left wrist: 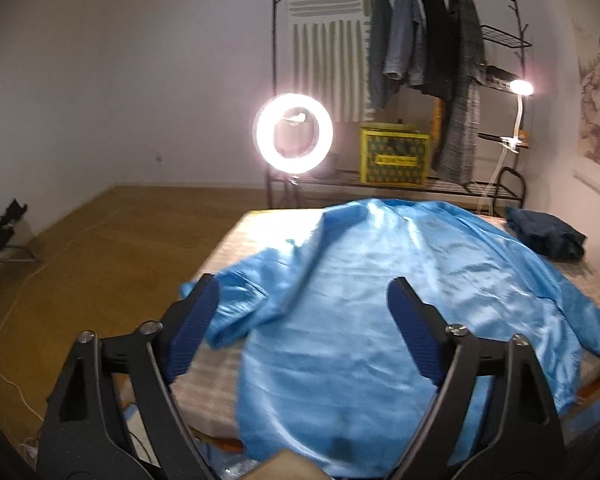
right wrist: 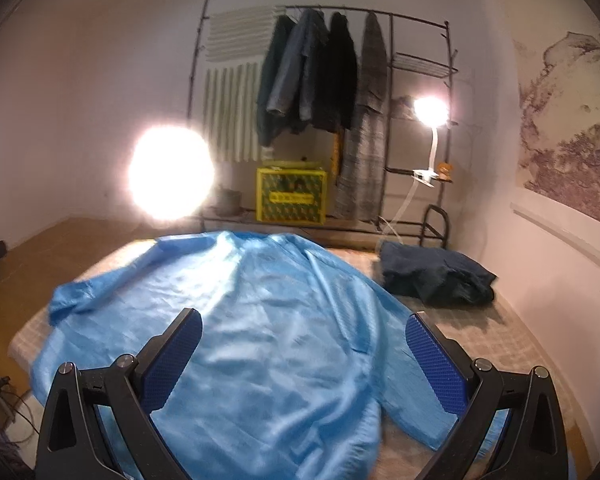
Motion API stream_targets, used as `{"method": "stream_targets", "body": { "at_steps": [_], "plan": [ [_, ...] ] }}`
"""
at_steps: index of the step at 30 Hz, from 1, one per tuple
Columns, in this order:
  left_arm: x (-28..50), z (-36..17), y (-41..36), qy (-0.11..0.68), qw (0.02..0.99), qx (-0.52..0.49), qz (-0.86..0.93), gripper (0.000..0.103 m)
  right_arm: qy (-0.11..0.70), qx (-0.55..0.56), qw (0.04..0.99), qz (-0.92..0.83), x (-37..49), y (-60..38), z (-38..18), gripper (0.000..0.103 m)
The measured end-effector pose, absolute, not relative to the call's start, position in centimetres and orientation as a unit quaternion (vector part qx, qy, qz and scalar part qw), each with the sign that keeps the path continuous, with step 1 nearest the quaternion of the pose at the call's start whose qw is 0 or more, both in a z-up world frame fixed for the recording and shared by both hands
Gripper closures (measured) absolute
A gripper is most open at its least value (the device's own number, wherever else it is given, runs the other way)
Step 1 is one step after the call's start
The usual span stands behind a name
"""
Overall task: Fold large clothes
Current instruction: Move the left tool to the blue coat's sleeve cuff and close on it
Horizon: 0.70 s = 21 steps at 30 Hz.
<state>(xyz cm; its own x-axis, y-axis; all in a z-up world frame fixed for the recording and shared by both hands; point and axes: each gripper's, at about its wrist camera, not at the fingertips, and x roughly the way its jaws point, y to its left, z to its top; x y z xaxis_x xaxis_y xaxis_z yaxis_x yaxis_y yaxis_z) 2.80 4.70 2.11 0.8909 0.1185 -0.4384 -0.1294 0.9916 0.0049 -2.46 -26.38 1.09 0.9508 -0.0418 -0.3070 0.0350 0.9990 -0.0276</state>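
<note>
A large shiny light-blue coat (left wrist: 372, 304) lies spread flat on the bed (left wrist: 236, 240), collar at the far end and sleeves out to both sides. It also shows in the right wrist view (right wrist: 268, 320). My left gripper (left wrist: 302, 292) is open and empty, hovering above the coat's near left part, by the left sleeve (left wrist: 236, 304). My right gripper (right wrist: 304, 322) is open and empty above the coat's near right part, its right finger (right wrist: 432, 364) over the right sleeve (right wrist: 412, 412).
A folded dark navy garment (right wrist: 436, 276) lies at the bed's far right corner (left wrist: 544, 236). Behind the bed stands a black clothes rack (right wrist: 324, 76) with hanging jackets, a yellow box (right wrist: 292, 196), a ring light (left wrist: 292, 132) and a clip lamp (right wrist: 430, 110). Wood floor (left wrist: 100, 240) lies left.
</note>
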Motion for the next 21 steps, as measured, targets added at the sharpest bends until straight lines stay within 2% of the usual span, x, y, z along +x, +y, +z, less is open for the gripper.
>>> {"method": "stream_targets", "body": {
  "at_steps": [2,4,6,10,16,21],
  "plan": [
    [3.8,2.4,6.3,0.229,0.971,-0.031,0.061,0.017,0.152,-0.008,0.988,0.008,-1.9,-25.2,1.8,0.000],
    [5.2,2.6,8.2,0.236,0.969,-0.048,0.058,0.027,0.155,-0.004,0.987,0.035,-1.2,-23.9,2.5,0.000],
    [6.7,2.5,10.1,0.245,0.965,-0.063,0.064,0.033,0.152,-0.001,0.986,0.065,-0.4,-22.5,3.3,0.000],
    [9.0,1.9,13.8,0.263,0.957,-0.093,0.074,0.039,0.140,-0.013,0.985,0.098,1.9,-19.3,4.6,0.000],
    [12.8,-1.5,20.3,0.342,0.918,-0.192,0.063,0.041,0.149,-0.014,0.978,0.147,6.2,-15.5,5.0,0.001],
    [15.5,-4.7,23.0,0.373,0.897,-0.230,0.066,0.041,0.185,0.017,0.965,0.186,8.2,-14.3,3.1,0.015]
  ]
}}
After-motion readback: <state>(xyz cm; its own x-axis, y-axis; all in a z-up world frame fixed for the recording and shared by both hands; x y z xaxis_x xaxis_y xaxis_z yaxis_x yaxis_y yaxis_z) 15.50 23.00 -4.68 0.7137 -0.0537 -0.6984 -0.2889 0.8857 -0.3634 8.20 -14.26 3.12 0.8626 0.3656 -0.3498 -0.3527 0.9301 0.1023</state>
